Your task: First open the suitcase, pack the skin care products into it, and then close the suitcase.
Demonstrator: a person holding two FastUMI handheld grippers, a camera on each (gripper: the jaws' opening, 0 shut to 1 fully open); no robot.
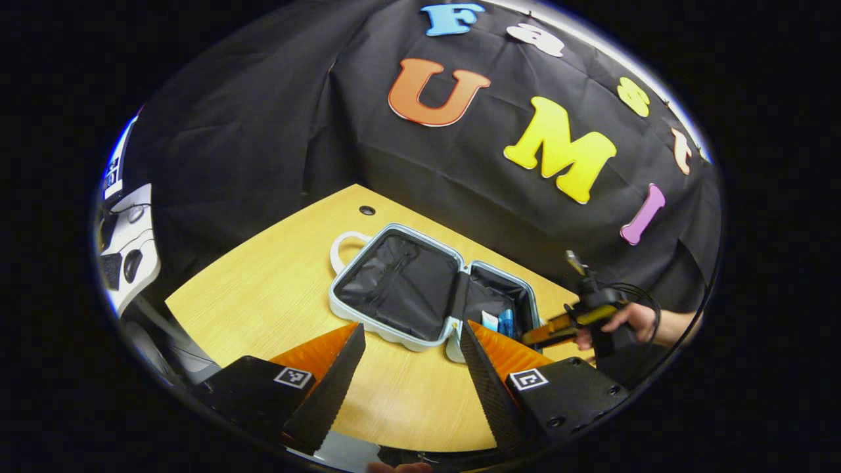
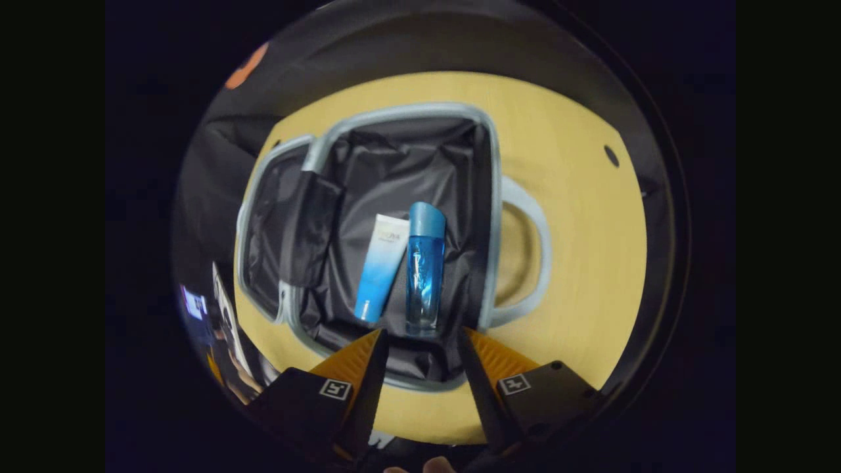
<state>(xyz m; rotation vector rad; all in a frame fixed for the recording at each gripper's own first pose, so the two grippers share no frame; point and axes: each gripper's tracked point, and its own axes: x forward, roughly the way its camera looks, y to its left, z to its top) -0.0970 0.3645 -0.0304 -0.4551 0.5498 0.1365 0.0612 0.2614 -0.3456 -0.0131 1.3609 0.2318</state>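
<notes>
black claw (image 1: pixel 410 368) housings, square black-and-white marker tags, visible screws, black cables near bare forearm (image 1: pixel 670 326)

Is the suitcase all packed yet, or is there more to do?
Nearly! The suitcase is already open on the table, and a tube and a blue bottle lie side by side inside. The right hand-held gripper hangs open just above the bottle, holding nothing. The left hand-held gripper is open too, off to the side. Left to do: closing the lid.

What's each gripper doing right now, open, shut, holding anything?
Left gripper: open, empty, above the table near the open suitcase.
Right gripper: open, empty, over the bottle and tube in the suitcase.
</notes>
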